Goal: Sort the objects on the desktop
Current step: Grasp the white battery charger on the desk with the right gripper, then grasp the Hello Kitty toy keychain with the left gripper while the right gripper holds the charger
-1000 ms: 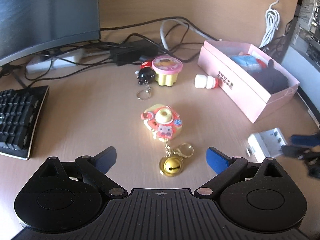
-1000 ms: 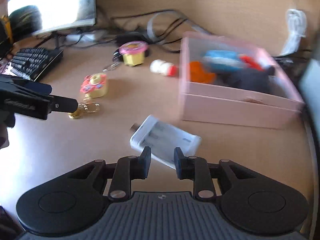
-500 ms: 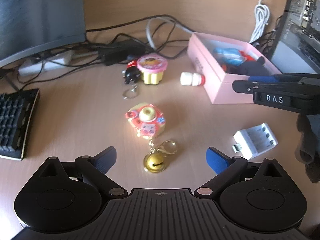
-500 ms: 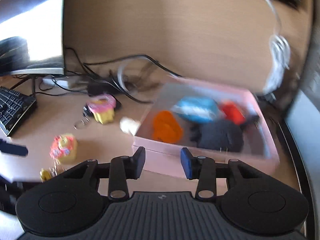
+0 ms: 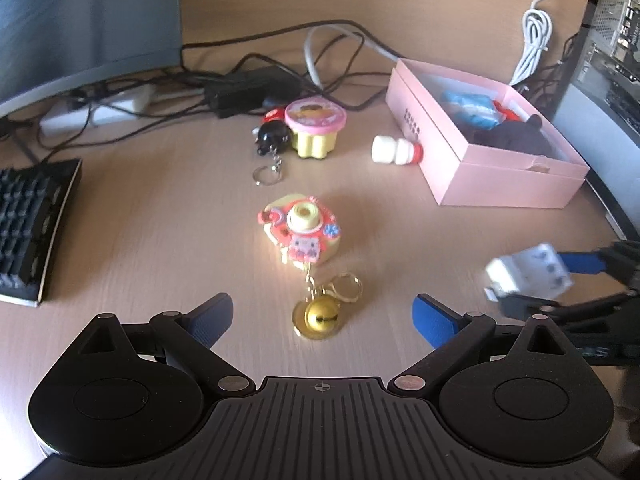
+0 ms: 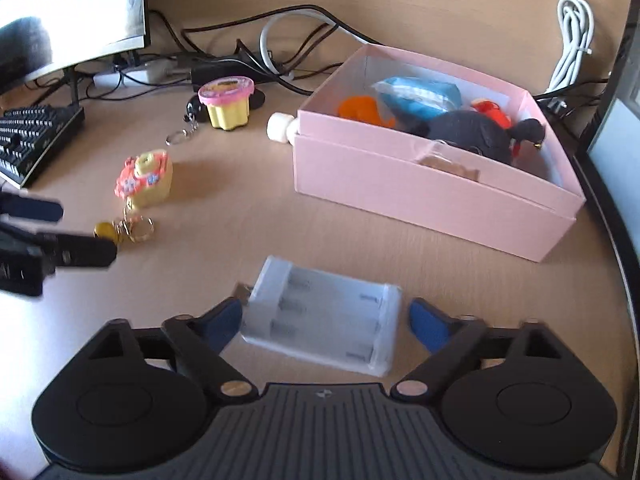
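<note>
A white battery charger (image 6: 324, 316) lies on the desk between the wide-open fingers of my right gripper (image 6: 325, 320); it also shows in the left wrist view (image 5: 528, 272). My left gripper (image 5: 322, 314) is open and empty, just short of a gold bell (image 5: 318, 316) chained to a toy camera keychain (image 5: 302, 232). A pink box (image 6: 432, 196) holds a blue packet, an orange item and a dark plush. A yellow cup with a pink lid (image 5: 316, 126), a black keychain figure (image 5: 272, 140) and a small white bottle (image 5: 394, 150) lie farther back.
A keyboard (image 5: 28, 220) sits at the left. A monitor (image 5: 80, 16), a power strip and tangled cables (image 5: 248, 84) run along the back. A white coiled cable (image 6: 572, 28) hangs at the back right. The desk edge curves at the right.
My right gripper came back down from over the pink box, opened wide and now straddles the charger. The left gripper shifted only slightly.
</note>
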Tool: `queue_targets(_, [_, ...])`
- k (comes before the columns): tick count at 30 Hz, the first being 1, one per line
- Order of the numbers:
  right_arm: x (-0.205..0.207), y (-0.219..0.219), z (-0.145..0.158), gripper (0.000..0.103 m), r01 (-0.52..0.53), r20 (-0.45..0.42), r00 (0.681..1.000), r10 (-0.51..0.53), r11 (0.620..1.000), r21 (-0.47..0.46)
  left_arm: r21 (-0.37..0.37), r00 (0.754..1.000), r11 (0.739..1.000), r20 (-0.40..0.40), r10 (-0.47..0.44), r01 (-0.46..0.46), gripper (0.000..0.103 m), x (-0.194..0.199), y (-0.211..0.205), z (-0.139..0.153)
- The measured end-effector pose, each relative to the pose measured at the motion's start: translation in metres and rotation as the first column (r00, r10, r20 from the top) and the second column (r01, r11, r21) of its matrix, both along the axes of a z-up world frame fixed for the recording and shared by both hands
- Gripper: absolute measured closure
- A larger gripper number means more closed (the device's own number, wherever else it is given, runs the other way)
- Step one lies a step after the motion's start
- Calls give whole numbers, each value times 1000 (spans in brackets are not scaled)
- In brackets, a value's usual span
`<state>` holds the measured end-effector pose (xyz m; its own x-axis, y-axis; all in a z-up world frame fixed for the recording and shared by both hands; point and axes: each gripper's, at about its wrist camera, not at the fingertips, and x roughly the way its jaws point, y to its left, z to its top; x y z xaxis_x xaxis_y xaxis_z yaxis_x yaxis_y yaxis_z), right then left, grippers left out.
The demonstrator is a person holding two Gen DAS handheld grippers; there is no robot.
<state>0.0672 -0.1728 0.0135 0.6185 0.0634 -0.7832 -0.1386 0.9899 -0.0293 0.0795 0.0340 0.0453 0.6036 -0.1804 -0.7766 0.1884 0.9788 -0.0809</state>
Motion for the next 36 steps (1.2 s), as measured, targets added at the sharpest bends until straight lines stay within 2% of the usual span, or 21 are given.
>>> queue_targets(6, [-28, -36, 10, 22, 92, 25, 996, -91, 995, -32, -8, 999, 1000, 29, -14, 14, 3, 40, -8, -4])
queue_targets(9, [-37, -46, 10, 22, 126, 24, 992, -126, 991, -32, -4, 1000, 1000, -11, -12, 12, 3, 56, -18, -8])
queue_targets(11, [-40, -50, 9, 22, 153, 27, 988, -152, 988, -33, -99, 996, 993, -54, -74, 69, 3, 53, -25, -5])
queue_targets(13, [-42, -52, 8, 22, 178, 30, 984, -178, 984, -20, -197, 980, 966, -75, -184, 166, 3, 43, -34, -3])
queue_targets(14, [-42, -53, 7, 22, 189, 29, 982, -188, 982, -16, -220, 970, 951, -62, -236, 218, 3, 35, -38, 0])
queue_targets(16, [-43, -51, 5, 22, 197, 29, 980, -197, 980, -24, -182, 961, 945, -5, -277, 271, 3, 23, -42, 6])
queue_targets(18, [-45, -47, 5, 22, 190, 36, 981, -189, 981, -38, -60, 960, 959, 60, -274, 277, 3, 17, -44, 8])
queue_targets(20, [-47, -43, 5, 21, 179, 41, 983, -177, 983, -49, 28, 961, 964, 77, -264, 263, 3, 25, -42, 5])
queue_targets(23, [-47, -39, 4, 18, 167, 39, 986, -165, 985, -53, 37, 960, 961, 52, -276, 274, 3, 43, -42, -3])
queue_targets(26, [-46, -39, 3, 18, 159, 33, 987, -157, 986, -51, 31, 944, 945, 43, -326, 325, 3, 52, -50, -10])
queue_targets(30, [-46, -42, 4, 18, 163, 32, 986, -161, 985, -48, -27, 942, 942, -34, -334, 333, 3, 49, -57, -17])
queue_targets(36, [-51, -50, 0, 13, 196, 24, 981, -195, 980, -36, -212, 895, 886, -86, -438, 413, 3, 2, -66, -15])
